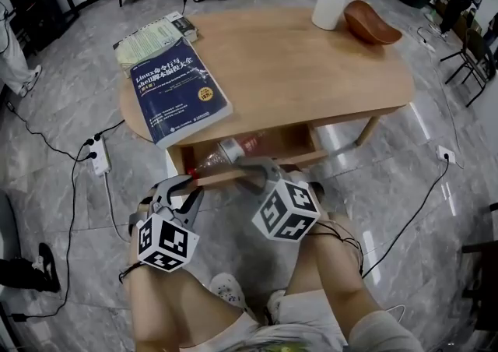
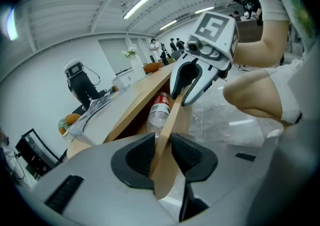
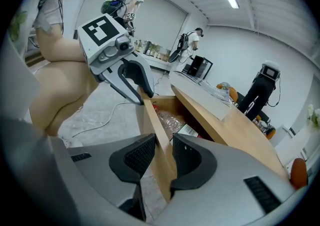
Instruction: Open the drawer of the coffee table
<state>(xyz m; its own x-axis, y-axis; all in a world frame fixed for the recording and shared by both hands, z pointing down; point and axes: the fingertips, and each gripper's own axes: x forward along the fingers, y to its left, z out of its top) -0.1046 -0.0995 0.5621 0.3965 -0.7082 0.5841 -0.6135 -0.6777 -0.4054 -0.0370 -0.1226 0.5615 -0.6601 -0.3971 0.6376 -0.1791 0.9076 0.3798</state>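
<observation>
Grey marble floor; wooden coffee table [image 1: 311, 62] ahead of me, its drawer [image 1: 284, 142] partly out on my side, a plastic bottle [image 1: 227, 153] lying inside. Risks, my estimate: an uneven pull from my two hands could skew the drawer and jam it; the thin board could slip from the pads; a hard tug could roll the bottle or drag the table. My left gripper [image 2: 162, 152] and right gripper [image 3: 161, 159] are both clamped narrow on the drawer front [image 1: 226, 177], one pad on each face. The left sits at its left end, the right near its middle.
</observation>
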